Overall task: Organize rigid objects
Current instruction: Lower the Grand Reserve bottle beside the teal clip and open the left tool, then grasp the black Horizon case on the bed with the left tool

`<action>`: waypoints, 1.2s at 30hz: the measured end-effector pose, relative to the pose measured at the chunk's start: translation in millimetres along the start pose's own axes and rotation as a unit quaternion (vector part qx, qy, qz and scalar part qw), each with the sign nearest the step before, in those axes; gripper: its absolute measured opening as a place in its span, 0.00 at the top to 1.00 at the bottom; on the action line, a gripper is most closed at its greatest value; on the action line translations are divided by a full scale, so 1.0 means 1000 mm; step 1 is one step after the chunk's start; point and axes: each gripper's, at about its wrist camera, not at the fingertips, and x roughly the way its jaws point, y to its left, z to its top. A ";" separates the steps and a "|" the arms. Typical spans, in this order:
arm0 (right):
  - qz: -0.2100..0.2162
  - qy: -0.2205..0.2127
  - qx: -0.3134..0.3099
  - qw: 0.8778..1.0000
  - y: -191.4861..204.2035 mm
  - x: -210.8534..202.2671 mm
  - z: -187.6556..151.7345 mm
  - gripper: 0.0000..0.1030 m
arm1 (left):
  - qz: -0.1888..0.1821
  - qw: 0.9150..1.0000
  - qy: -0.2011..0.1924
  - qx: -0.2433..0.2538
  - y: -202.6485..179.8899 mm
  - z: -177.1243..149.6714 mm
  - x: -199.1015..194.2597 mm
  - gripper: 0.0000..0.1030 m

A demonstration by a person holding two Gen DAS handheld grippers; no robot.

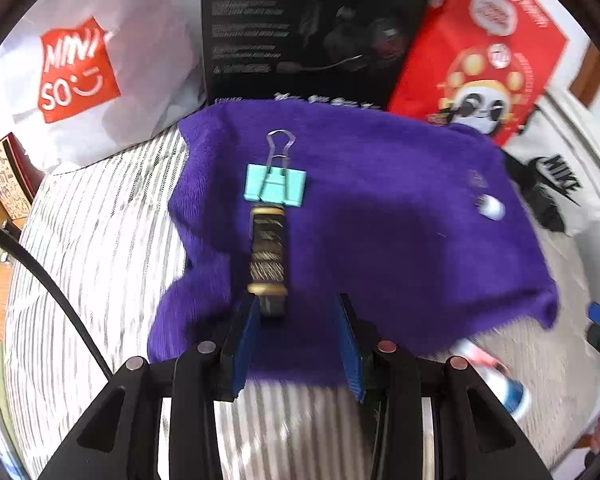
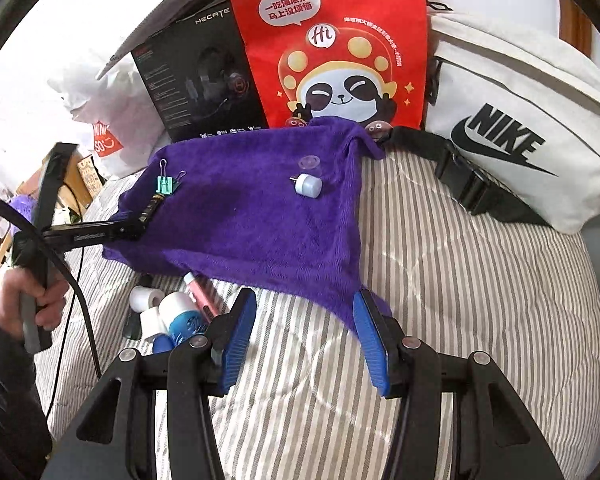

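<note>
Surface: a bed with a striped quilt (image 2: pixel 440 264); a purple towel (image 2: pixel 260 220) spread on it serves as the landmark.
Backdrop: behind the towel stand a black headset box (image 2: pixel 196 80), a red panda bag (image 2: pixel 336 48) and a white Nike bag (image 2: pixel 512 120).
On the towel: a dark gold-banded battery (image 1: pixel 269 258) near its left edge, its far end touching a teal binder clip (image 1: pixel 275 187); a small white plug-like piece (image 2: pixel 308 184) lies well apart, toward the towel's right.
Off the towel: rolls and tubes (image 2: pixel 172 312) in a pile just beside its near edge.
Left gripper (image 1: pixel 296 312): jaws parted — the battery's near end sits by the inner face of the left finger; whether they touch I cannot tell.
Key relation: the battery's long axis runs straight ahead, in line with the fingers, so a squeeze would likely pinch its tail end only.
Right gripper (image 2: pixel 304 312): parted and holding nothing — over the towel's near edge; the left is nearer the battery.
</note>
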 end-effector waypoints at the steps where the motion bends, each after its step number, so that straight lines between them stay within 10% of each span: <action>1: 0.001 -0.002 0.001 1.000 0.001 -0.003 -0.002 0.51 | -0.002 1.000 -0.003 0.004 -0.003 -0.006 -0.007 0.65; 31: 0.027 -0.004 0.020 0.999 0.006 -0.031 -0.042 0.51 | 0.036 0.996 0.030 0.069 -0.051 -0.078 0.003 0.58; 36: 0.031 0.005 0.016 0.999 0.010 -0.025 -0.043 0.51 | 0.023 0.996 0.026 0.085 -0.058 -0.075 0.004 0.78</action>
